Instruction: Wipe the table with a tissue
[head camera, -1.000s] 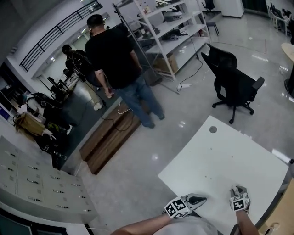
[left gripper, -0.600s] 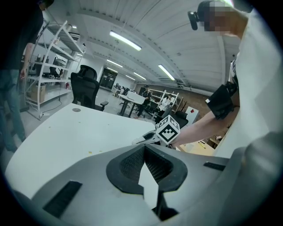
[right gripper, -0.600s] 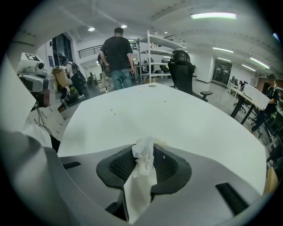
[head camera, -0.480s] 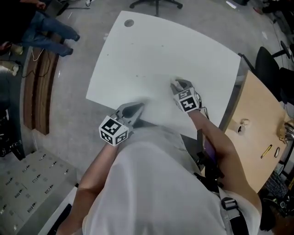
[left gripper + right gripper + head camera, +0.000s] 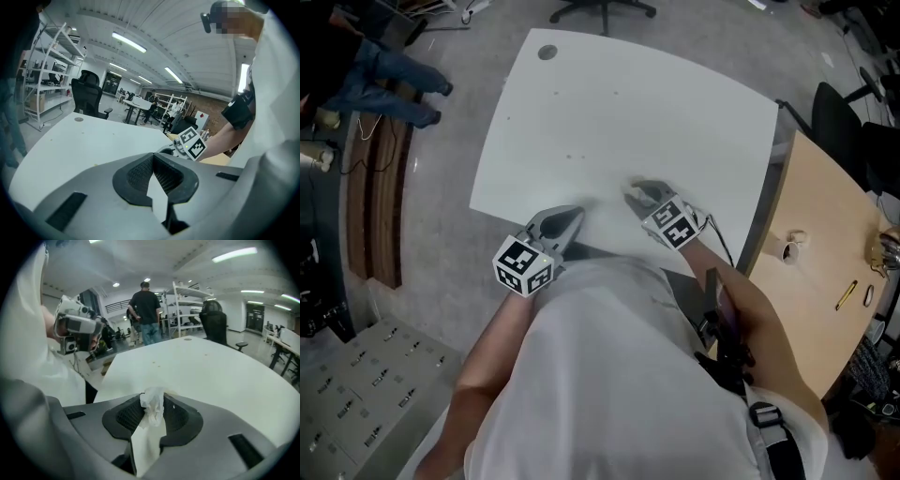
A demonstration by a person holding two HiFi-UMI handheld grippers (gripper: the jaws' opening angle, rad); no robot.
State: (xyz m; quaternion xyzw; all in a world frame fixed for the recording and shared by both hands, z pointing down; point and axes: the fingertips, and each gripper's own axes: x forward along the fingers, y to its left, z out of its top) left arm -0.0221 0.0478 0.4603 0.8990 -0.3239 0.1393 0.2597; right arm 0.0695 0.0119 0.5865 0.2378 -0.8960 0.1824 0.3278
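A white table [image 5: 628, 112] fills the head view, and both grippers hover over its near edge. My right gripper [image 5: 636, 193] is shut on a crumpled white tissue [image 5: 152, 409], which sticks up between the pads and hangs down behind them. It is tilted down over the tabletop [image 5: 211, 371]. My left gripper [image 5: 572, 215] sits a little to its left, jaws closed tip to tip [image 5: 152, 156] with nothing between them. From the left gripper view, the right gripper's marker cube [image 5: 191, 143] shows just beyond the jaws.
A round grommet hole [image 5: 547, 52] is at the table's far left corner. A wooden desk [image 5: 825, 244] with small items adjoins on the right. A black office chair [image 5: 211, 324] and metal shelves [image 5: 187, 301] stand beyond the table. A person in black [image 5: 146, 310] stands there.
The head view has swung from the room down onto the table. In the last half second the right gripper with the tissue slid left and nearer; the left gripper stayed put.
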